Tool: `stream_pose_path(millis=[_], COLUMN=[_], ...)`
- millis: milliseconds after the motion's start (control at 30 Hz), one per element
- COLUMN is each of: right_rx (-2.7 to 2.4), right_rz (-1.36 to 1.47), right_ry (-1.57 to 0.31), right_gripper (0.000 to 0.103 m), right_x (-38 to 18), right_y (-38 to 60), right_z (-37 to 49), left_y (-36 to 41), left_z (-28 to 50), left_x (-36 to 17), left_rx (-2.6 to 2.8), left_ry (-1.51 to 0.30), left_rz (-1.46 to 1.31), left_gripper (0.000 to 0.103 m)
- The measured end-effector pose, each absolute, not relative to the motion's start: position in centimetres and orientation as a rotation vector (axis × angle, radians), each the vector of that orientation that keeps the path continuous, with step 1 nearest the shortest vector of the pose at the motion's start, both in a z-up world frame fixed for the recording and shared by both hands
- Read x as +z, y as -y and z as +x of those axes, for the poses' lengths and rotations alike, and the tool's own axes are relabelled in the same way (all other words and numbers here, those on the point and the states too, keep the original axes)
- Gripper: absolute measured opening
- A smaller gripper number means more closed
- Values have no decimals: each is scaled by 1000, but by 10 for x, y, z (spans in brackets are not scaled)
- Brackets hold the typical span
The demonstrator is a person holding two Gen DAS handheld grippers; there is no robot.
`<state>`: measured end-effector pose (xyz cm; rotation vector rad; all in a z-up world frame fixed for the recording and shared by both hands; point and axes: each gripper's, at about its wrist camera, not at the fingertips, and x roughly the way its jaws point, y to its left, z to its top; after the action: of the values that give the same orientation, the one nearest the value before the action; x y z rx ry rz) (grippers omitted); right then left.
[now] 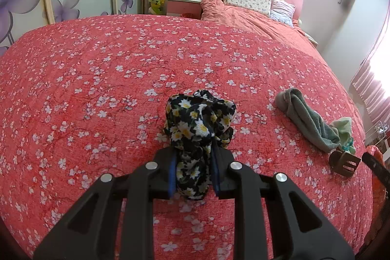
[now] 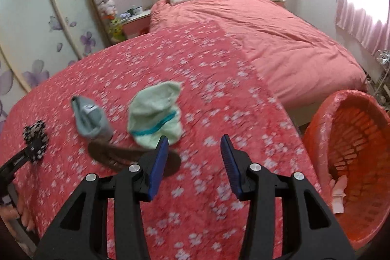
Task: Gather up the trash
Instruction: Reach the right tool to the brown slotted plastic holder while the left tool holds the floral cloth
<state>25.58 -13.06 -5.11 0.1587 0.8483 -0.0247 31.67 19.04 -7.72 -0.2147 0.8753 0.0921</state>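
While the left gripper (image 1: 192, 172) pinches a bunched black cloth printed with white and yellow daisies (image 1: 198, 123), its blue pads (image 1: 172, 174) press into the lower end of the bundle and the rest mushrooms out past the fingertips, resting on or just above the red blossom-print bedspread (image 1: 97, 70); I cannot tell which. Judging by how it crumples, the cloth is light, soft and limp: it will not slip easily from ribbed pads, but loose folds may trail and snag, so a grip through the thick middle of the bunch seems safest.

The right gripper (image 2: 195, 155) hangs with its jaws spread and nothing between them. Just beyond its tips, nearer the pillows, lie a pale green cloth with a teal stripe (image 2: 156, 118), a grey-blue cloth (image 2: 90, 118) beside that, and a dark brown hair clip (image 2: 114, 155) touching or just under the grey-blue one. The cloths look equally floppy; pinch a raised fold. The clip looks stiff, smooth and thin, likely to skid, so take it across its narrow width.

An orange basket (image 2: 314, 133) stands off the bedspread's edge, to the right gripper's right.
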Motion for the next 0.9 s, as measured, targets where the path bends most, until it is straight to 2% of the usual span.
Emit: stream_pose_path(millis=[267,733,900], right_rx=[-67,114,115], right_rz=[143,86,80], right_ry=[-904,-970,-915], right_gripper=[46,46,46], right_x=[-63,-60,-50], right_y=[132,100,88], right_z=[272,222,213], left_y=[-191,-191,-192], left_z=[317,317,317], left_x=[-77,-77,-76], left_rx=[89,88,85], left_ry=[-874,-873,-873], left_rz=[-220,-224,-230], left_gripper=[23,23,23])
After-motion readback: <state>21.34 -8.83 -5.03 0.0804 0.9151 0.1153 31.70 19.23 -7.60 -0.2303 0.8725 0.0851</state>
